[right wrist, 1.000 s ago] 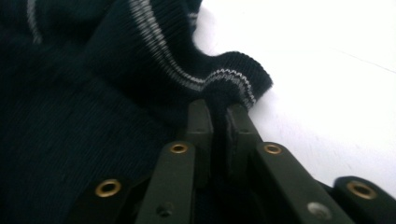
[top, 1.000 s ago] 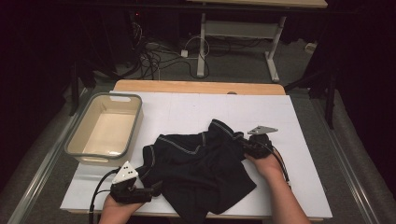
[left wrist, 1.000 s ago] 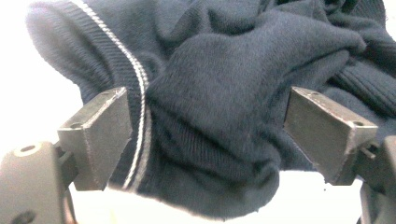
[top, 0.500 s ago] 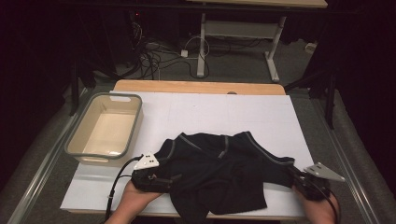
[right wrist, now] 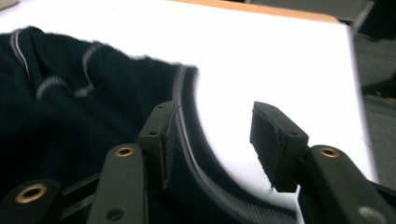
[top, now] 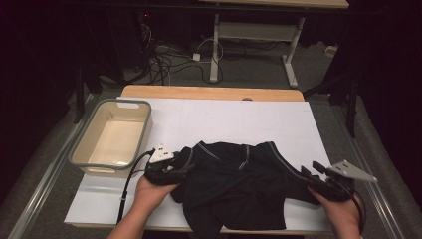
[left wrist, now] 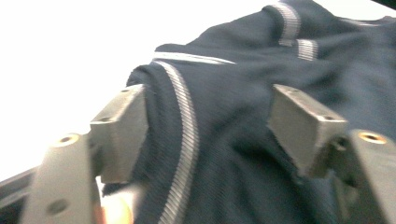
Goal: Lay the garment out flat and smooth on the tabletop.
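Now the dark garment [top: 239, 186] lies spread across the near half of the white worktop [top: 239, 119], stretched between both hands. Over on the left sits a beige tub [top: 112, 137], just beside the garment's left end and not touching it; nothing lies inside that I can make out. Beyond the worktop's wooden far edge, a tangle of cables [top: 164, 59] and a desk frame [top: 249, 45] stand on the floor, well clear of the work.

Left tool [top: 171, 169] is at the garment's left end: in the left gripper view its jaws straddle a bunched fold with a grey-striped seam [left wrist: 184, 140], the fabric filling the gap and both pads pressing on it, having just been closing a little. Right tool [top: 318, 181] has just been opening: in the right gripper view the hem [right wrist: 187, 135] brushes one pad, while the other pad stands off over bare worktop, so no grip there.

Hard to read: the garment's near edge hangs off the front of the worktop, and the room behind is almost black.
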Available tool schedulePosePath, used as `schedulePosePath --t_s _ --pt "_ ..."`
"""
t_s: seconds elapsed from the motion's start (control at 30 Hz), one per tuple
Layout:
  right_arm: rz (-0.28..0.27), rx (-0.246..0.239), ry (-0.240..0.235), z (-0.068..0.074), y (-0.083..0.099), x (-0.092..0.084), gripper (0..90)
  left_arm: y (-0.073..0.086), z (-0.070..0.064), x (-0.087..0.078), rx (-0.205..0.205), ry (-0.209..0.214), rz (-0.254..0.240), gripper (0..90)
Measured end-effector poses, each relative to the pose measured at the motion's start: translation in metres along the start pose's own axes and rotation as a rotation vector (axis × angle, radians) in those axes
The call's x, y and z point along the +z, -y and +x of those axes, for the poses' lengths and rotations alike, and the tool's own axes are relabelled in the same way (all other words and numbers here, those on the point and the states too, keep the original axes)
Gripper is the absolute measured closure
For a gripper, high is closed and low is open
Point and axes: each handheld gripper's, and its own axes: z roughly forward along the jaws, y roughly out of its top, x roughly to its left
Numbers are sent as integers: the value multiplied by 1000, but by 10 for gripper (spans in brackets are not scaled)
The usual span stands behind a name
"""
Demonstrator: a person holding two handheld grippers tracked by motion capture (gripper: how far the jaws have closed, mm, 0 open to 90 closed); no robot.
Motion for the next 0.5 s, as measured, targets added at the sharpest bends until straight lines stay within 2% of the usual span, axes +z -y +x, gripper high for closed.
schedulePosePath --t_s 0.1,0.17,0.27,0.3,0.33,0.37,0.4,0.5 --pt "54 -18 -46 7 -17 34 486 -12 5 18 -14 -44 62 230" --pt "147 -14 -75 11 -19 61 376 -13 9 28 -30 -93 111 242" --pt "264 -29 -83 16 -13 86 239 -5 14 34 -39 -102 181 343" --pt "302 -27 -103 15 -10 90 213 0 14 33 -37 -96 182 383" --pt "313 -44 -102 18 -9 89 245 5 14 30 -36 -87 174 432" --pt "320 -78 -108 22 -9 88 320 10 14 27 -34 -86 166 463" --pt "313 -113 -121 27 -8 86 431 15 13 24 -33 -97 158 463" --pt "286 -150 -174 33 -5 82 705 30 9 15 -26 -91 130 463"
